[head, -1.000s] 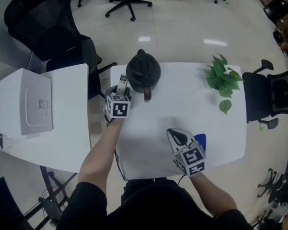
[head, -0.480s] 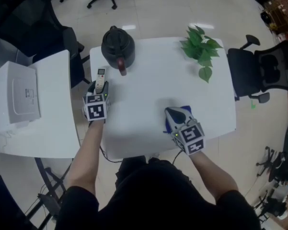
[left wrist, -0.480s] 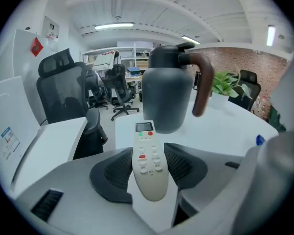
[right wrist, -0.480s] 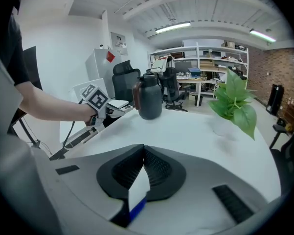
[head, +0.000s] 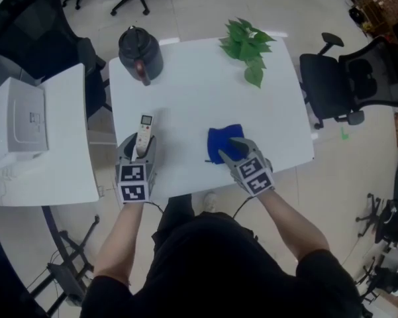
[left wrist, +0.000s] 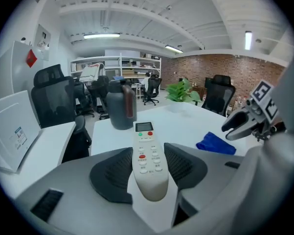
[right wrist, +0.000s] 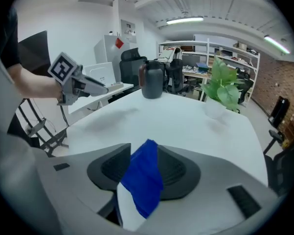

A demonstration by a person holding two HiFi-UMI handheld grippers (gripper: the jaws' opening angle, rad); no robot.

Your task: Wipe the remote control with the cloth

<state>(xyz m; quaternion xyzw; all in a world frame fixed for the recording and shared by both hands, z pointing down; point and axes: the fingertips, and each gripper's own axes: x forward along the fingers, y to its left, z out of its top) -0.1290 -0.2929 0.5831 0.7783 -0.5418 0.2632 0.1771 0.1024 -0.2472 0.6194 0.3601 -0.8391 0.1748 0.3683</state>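
Observation:
A white remote control (head: 144, 130) is clamped lengthwise between the pads of my left gripper (head: 138, 152), above the near left part of the white table (head: 192, 91). In the left gripper view the remote (left wrist: 147, 158) points at the dark jug. The blue cloth (head: 222, 140) lies bunched on the table near the front edge. My right gripper (head: 234, 148) sits over its near end. Its jaws have just been opening, and a fold of the cloth (right wrist: 143, 177) still stands loosely between the pads. The two grippers are about a hand's length apart.
A dark jug (head: 139, 50) stands at the table's far left corner and a potted plant (head: 246, 45) at the far right. A side table with a white box (head: 28, 118) is on the left. Office chairs (head: 348, 78) flank the table.
My left gripper has carried the remote from beside the jug back toward the near left edge. The right gripper has shifted over the cloth and its jaws have spread.

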